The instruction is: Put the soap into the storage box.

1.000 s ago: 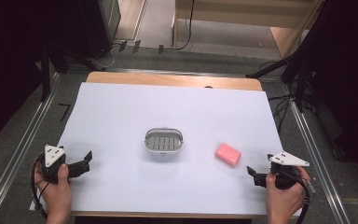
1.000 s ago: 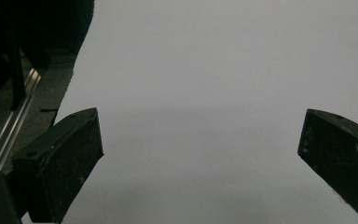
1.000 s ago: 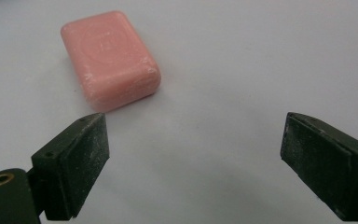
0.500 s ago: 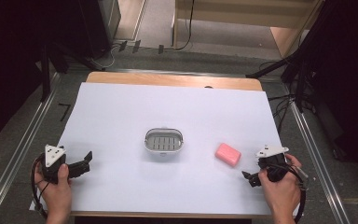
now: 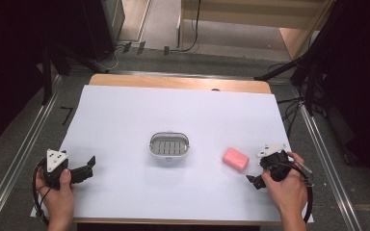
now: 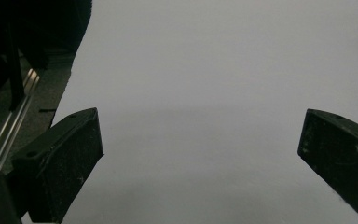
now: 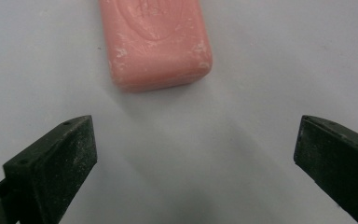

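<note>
While the right hand-held gripper (image 7: pixel 193 154) hangs with jaws apart just short of it, the pink soap (image 7: pixel 156 39) lies flat on the white surface (image 5: pixel 125 120), right of the dish (image 5: pixel 169 146). It looks stiff, light, probably slick; its long sides suit gripping. The left hand-held gripper (image 6: pixel 200 154) is apart too.

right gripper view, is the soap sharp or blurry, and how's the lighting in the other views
Right gripper view: pink soap fairly sharp, soft shadow beneath it. Left gripper view: dim, grey paper, jaws soft-edged. High view: white sheet evenly lit, surroundings dark.

A matt white sheet (image 5: pixel 125 125) covers the wooden counter (image 5: pixel 178 82). Near its middle the soap dish (image 5: pixel 169 146) looks metallic; beside that, the pink soap (image 7: pixel 154 39) is waxy and scuffed.
</note>
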{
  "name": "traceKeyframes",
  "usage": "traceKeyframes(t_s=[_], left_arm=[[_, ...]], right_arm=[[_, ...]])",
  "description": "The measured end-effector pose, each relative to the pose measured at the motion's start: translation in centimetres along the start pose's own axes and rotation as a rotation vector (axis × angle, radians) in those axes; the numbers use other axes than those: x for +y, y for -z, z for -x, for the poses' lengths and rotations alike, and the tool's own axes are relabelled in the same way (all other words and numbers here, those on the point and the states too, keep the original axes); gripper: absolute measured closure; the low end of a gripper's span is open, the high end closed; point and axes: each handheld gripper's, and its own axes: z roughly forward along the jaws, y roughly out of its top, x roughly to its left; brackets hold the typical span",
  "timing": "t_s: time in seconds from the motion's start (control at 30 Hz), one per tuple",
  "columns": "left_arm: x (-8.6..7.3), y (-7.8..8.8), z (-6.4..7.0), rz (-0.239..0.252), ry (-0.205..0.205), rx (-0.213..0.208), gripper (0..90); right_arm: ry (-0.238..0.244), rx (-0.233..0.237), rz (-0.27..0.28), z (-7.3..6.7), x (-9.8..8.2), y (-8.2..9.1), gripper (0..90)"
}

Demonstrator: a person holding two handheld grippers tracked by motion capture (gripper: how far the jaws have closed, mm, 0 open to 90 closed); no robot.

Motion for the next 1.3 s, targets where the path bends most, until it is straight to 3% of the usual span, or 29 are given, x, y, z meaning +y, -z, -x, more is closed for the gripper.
traceKeyframes(t_s=[1.3], left_arm=[[0.0, 0.0, 0.0, 0.001, -0.004, -0.005, 0.1]], right_arm=[[0.132, 0.071, -0.136, -1.0, 5.2, -1.5, 0.0]])
